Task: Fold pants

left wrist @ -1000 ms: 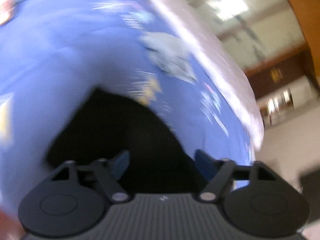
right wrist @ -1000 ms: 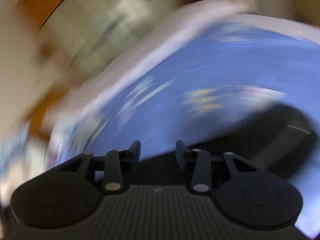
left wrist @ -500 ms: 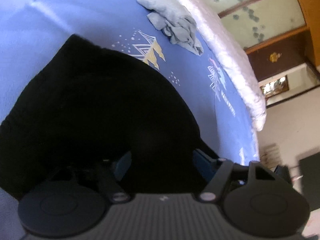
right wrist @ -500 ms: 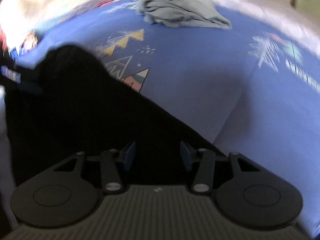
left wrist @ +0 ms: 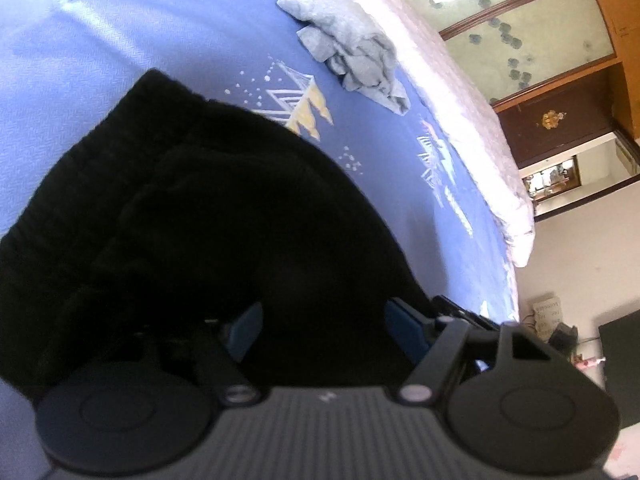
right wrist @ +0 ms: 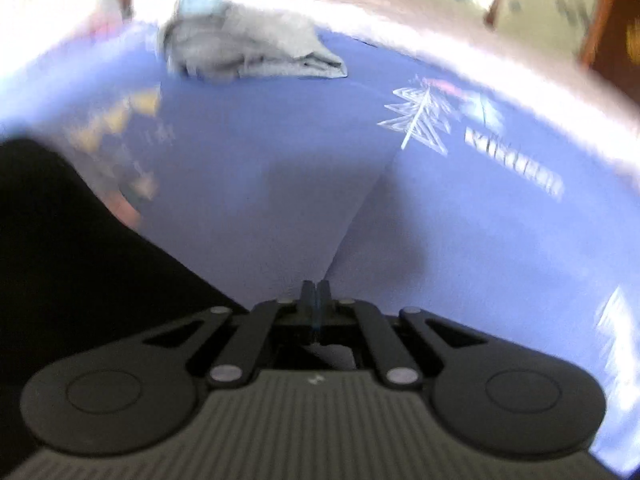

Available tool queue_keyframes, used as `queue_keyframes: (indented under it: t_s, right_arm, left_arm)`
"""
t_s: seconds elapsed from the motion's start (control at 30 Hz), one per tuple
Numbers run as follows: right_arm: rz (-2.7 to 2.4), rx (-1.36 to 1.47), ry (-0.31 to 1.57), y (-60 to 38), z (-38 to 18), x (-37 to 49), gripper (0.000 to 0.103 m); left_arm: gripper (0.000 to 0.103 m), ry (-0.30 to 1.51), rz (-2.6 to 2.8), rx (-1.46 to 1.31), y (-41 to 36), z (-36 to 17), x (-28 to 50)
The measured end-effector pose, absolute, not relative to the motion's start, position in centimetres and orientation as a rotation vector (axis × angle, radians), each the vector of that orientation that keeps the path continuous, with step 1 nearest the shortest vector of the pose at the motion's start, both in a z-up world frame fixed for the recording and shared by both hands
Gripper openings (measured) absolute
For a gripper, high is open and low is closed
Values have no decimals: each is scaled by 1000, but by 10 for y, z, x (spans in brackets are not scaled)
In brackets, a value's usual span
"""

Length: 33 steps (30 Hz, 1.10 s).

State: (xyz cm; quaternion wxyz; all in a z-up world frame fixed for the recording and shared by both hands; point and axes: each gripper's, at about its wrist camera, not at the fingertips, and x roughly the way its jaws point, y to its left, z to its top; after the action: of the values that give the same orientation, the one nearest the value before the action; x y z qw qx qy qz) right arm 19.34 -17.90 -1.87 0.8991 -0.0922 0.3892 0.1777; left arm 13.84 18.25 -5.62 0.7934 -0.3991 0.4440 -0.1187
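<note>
Closest to us, our left tool (left wrist: 322, 322) has its blue-padded fingers spread wide with the black knit pants (left wrist: 192, 232) bunched between them but not pinched, and our right tool (right wrist: 316, 296) is closed tight on nothing we can see, tips over bare sheet just beside the pants' edge. The pants sit in a rumpled heap on the blue printed bedsheet (right wrist: 280, 184), ribbed waistband at the far-left side, so we'd guess the folding is barely underway and needs smoothing first. Farther back there's a crumpled grey cloth (left wrist: 352, 52) near the white quilted bed edge (left wrist: 460, 120).
</note>
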Motion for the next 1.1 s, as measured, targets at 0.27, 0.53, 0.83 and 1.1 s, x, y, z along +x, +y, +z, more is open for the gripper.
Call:
queue_keyframes:
  t_s: [0.27,0.53,0.83,1.1]
  right_arm:
    - [486,161,850,-224,7,122,13]
    - [256,535,929,-284,-48,166,0]
    - [2,464,686,-356,7,64,44]
    - [-210,554,659,-427,8,19,45]
  left_arm:
    - [74,885,-501,-839,158,-11,108]
    - [69,1159,-463,-551,84,-63,109]
    - [75,1132,-474,-563,83,-36,91]
    - [77,1110,-522,-621,55,-30,112]
